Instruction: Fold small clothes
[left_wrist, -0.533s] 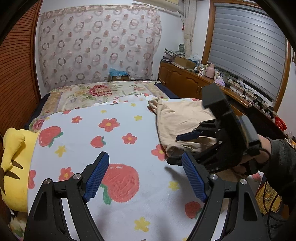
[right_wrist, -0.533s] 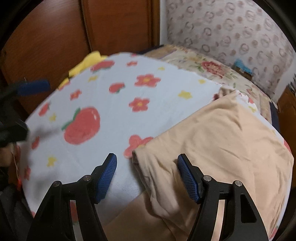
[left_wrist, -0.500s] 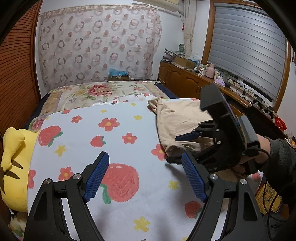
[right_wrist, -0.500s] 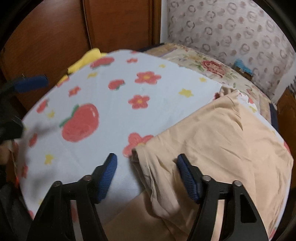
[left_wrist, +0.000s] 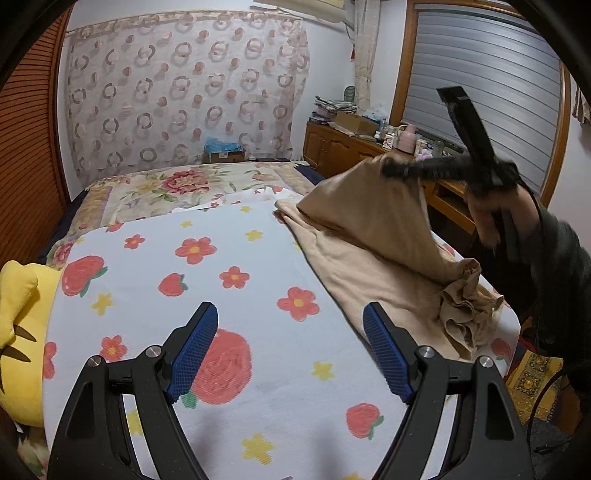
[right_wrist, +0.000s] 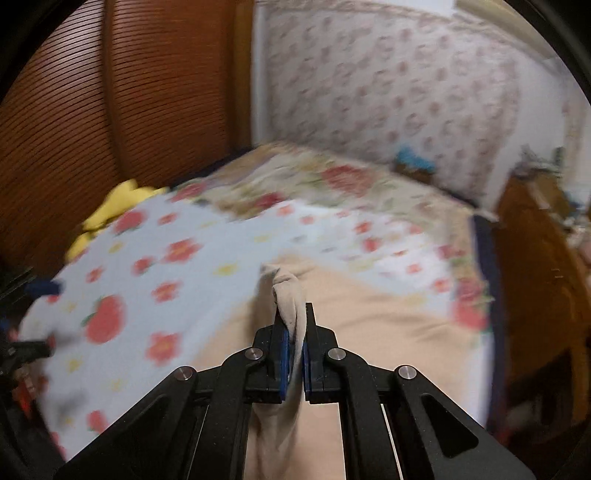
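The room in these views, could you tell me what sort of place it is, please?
Most likely a home bedroom: a bed under a floral cover, a yellow plush toy beside it, and a wooden dresser cluttered with household items by the shuttered window.

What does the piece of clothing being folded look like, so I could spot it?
Find the white bedsheet printed with red strawberries and flowers. Along its right side lies the plain beige cloth garment, one edge pinched and lifted by the right gripper. It is the only unpatterned fabric on the bed.
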